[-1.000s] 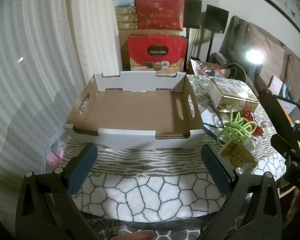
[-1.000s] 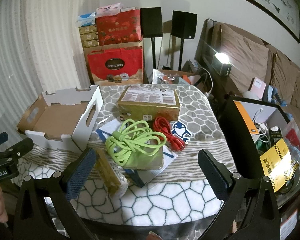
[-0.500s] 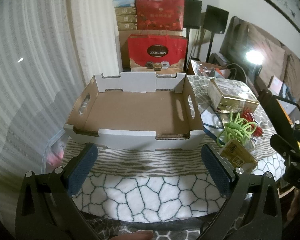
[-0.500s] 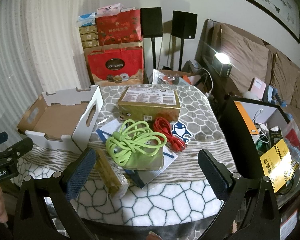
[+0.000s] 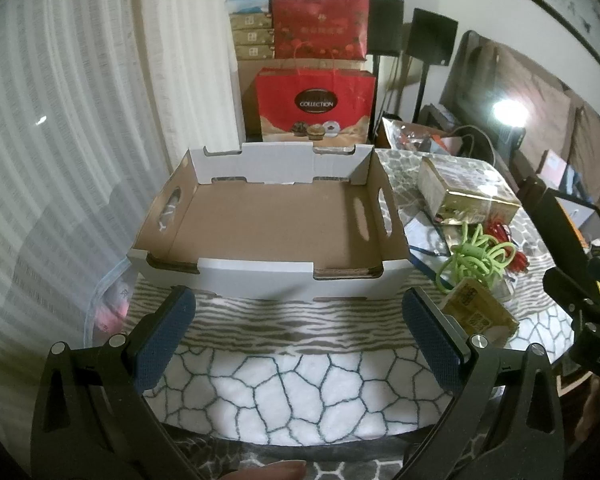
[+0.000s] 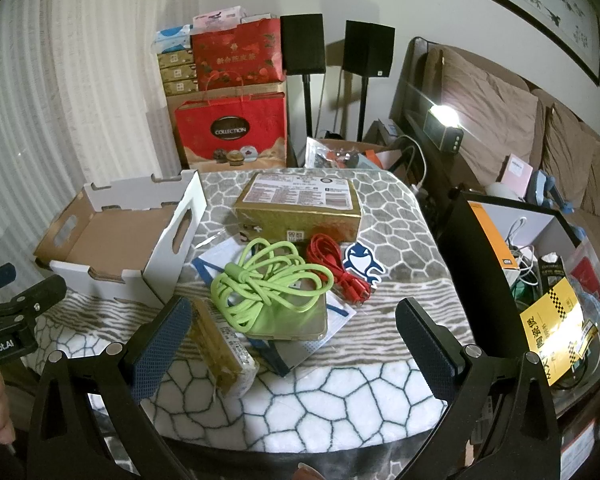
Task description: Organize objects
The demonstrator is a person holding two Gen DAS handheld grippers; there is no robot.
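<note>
An empty cardboard tray (image 5: 260, 276) with white outer walls stands on the table; it also shows at the left in the right wrist view (image 6: 116, 276). To its right lie a gold box (image 6: 300, 216), a coiled green cable (image 6: 264, 284) on a flat gold packet, a red cable (image 6: 336, 264), a blue-white shark sticker (image 6: 362, 260) and a small gold packet (image 6: 224, 344). My left gripper (image 5: 300, 340) is open and empty, just short of the tray's near wall. My right gripper (image 6: 292, 344) is open and empty, above the table before the green cable.
The table (image 6: 340, 392) has a stone-pattern cloth. Red gift bags (image 6: 232, 128) and stacked boxes stand behind it. Two black speakers (image 6: 368, 50) and a sofa (image 6: 500, 120) are at the back right. A black bin (image 6: 540, 272) of clutter stands at the right.
</note>
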